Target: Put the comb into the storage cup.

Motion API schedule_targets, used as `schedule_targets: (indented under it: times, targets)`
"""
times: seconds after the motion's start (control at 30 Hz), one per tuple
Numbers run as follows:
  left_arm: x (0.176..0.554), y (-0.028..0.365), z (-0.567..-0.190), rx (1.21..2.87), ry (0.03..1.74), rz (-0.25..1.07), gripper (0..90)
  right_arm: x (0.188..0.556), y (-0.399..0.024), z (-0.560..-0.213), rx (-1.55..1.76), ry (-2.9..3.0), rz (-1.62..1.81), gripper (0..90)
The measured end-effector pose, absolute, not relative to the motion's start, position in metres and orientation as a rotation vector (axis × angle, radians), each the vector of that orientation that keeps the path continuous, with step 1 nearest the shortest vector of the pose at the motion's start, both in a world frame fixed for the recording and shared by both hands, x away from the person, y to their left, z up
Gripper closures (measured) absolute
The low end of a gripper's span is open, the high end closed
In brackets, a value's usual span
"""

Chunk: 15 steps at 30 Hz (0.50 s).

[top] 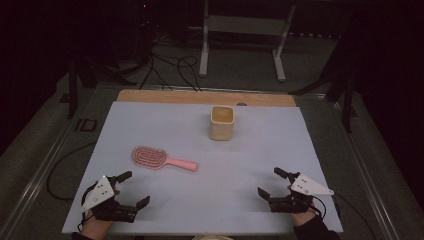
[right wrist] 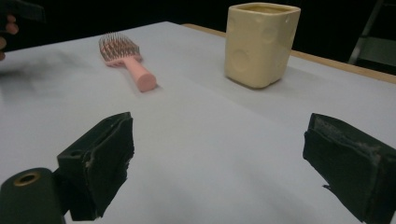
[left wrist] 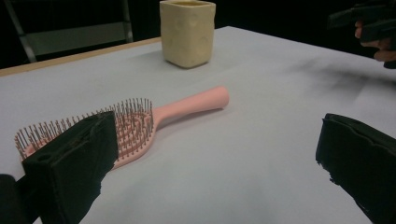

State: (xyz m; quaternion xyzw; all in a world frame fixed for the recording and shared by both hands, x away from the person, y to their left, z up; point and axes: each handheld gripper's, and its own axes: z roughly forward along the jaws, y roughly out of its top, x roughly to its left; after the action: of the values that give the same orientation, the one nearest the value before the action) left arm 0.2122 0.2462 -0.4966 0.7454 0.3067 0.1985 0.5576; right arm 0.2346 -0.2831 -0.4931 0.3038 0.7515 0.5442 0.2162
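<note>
**Both grippers wide and empty, brush waiting near left**

One pale table (top: 165,125), one cream cup (top: 221,122) at the far middle, one pink hairbrush (top: 162,159) lying bristles up near my left side. I hold two grippers: my left gripper (top: 129,189) and right gripper (top: 269,183) both stand fully spread, holding nothing. I judge the slim handle could roll or slide away if I pinch it off-centre, and the bristles could snag.

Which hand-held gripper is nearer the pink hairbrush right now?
Left. The left hand-held gripper sits just below the hairbrush, jaws open, with the bristle head close ahead of it. The right hand-held gripper is across the table, well off the handle end.
</note>
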Motion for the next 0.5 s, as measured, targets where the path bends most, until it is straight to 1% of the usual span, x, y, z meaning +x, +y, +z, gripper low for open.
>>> schedule_targets:
  times: [0.5]
  targets:
    - [0.2134, 0.2454, -0.4957, 1.768, 0.702, 0.46, 0.1, 0.2338, -0.2812, -0.4922, 0.843, 2.104, 1.497, 8.6]
